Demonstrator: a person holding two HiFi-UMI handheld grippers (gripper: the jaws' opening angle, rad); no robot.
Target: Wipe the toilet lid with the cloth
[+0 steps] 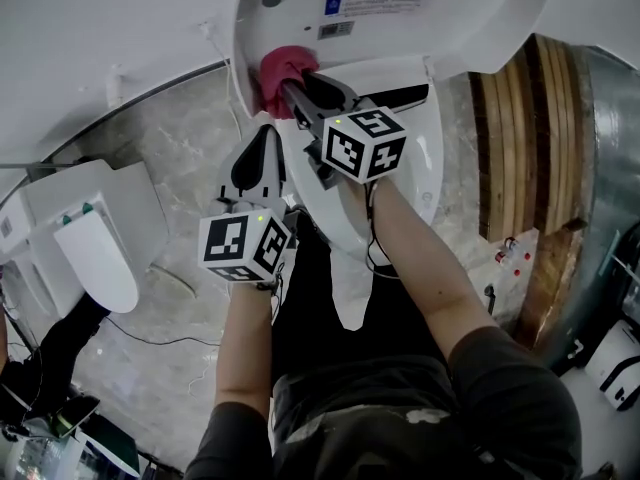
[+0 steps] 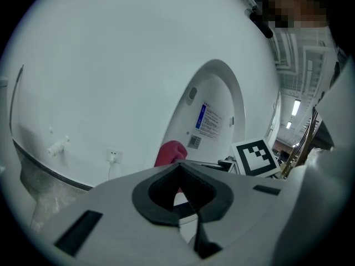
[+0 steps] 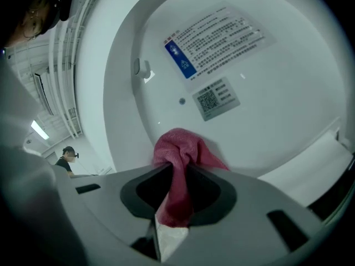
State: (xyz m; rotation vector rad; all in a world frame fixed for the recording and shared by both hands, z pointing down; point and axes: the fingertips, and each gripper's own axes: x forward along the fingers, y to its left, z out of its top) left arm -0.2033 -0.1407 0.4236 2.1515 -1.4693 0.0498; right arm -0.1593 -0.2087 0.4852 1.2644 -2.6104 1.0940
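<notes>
A dark shirt (image 1: 400, 408) and two bare forearms fill the bottom of the head view, each arm ending in a marker cube. The right gripper (image 1: 290, 93) reaches furthest up, and its jaws are clamped on a red cloth (image 1: 283, 73). In the right gripper view a strip of the cloth (image 3: 180, 154) runs back between the closed jaws of the right gripper (image 3: 177, 204), and the bunched end bulges out past the tips. That bunch sits low on the inner face of the raised lid (image 1: 420, 18), at its left side in the head view, and seems to press on it. Above the cloth the lid (image 3: 266, 93) carries a printed label (image 3: 213, 35) with a blue strip and a small code sticker (image 3: 216, 98). The left gripper (image 1: 265, 133) is lower and to the left, with its tips near the lid's lower left edge. In its own view the left gripper (image 2: 186, 201) has its jaws together with nothing between them, and beyond them the cloth (image 2: 171, 153) and lid (image 2: 216, 93) show against a white wall (image 2: 111, 65). The seat (image 1: 425, 163) lies under the right arm. A second toilet (image 1: 95, 248) stands at far left on the marble floor (image 1: 180, 158), and wooden planks (image 1: 530, 128) lean at right
</notes>
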